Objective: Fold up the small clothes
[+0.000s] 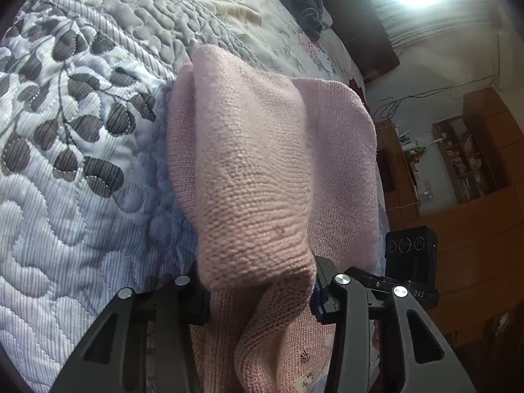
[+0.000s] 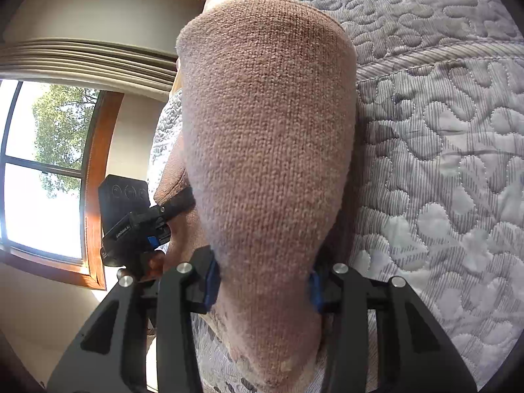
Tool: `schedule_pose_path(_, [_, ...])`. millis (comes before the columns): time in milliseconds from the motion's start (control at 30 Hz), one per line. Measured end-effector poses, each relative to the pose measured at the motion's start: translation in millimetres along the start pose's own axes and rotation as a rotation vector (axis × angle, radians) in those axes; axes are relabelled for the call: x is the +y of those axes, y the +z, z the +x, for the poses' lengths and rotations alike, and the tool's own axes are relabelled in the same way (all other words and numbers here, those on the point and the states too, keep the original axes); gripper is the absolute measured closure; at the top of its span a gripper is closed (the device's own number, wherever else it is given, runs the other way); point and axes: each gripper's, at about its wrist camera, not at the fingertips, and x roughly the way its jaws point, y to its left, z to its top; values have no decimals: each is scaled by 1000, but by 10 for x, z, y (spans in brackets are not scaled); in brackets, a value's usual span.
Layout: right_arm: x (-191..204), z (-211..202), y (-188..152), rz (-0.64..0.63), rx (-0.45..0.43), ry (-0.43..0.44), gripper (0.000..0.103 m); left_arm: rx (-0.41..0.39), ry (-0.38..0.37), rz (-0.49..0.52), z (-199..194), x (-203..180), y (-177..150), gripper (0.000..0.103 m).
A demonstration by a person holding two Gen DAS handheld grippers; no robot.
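A pink knit garment (image 1: 255, 170) hangs lifted above the quilted bedspread (image 1: 75, 137) and fills the middle of both views. In the left wrist view my left gripper (image 1: 262, 281) is shut on a bunched fold of it, and the cloth covers the fingertips. My right gripper (image 2: 263, 281) is likewise shut on the garment (image 2: 268, 137), which drapes forward over its fingers. The left gripper (image 2: 173, 204) shows at the left of the right wrist view, clamped on the garment's edge. The right gripper's camera box (image 1: 411, 250) sits close beside the left one.
The bedspread (image 2: 442, 163) spreads to the right under the garment. A dark clothes pile (image 1: 304, 3) and a cream cloth (image 1: 213, 0) lie at the far end of the bed. Wooden shelves (image 1: 465, 160) stand beyond the bed's edge. A window (image 2: 42, 170) is on the left.
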Motion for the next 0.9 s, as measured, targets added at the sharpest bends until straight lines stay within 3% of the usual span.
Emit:
schedule_pose_path(200, [102, -664, -332, -36, -45, 10, 70, -5, -65, 52, -11, -570, -351, 60])
schedule_pose_path(400, [5, -1446, -920, -27, -94, -15, 70, 18, -108, 113, 146, -1156, -881, 60])
schedule_pose_path(600, [-278, -1802, -1533, -8, -128, -113, 70, 80, -73, 135, 456, -1370, -1508, 60])
schedule_pose_path(733, [-575, -1676, -1802, 22, -105, -180, 70, 114, 29, 169, 631, -1245, -1833, 59])
schedule_pose_path(800, [-684, -1635, -1889, 55, -109, -143, 69, 120, 74, 182, 649, -1116, -1963, 56])
schedule_pose_path(900, [-669, -1671, -1981, 63, -126, -148, 55, 108, 86, 150, 586, -1047, -2003, 54])
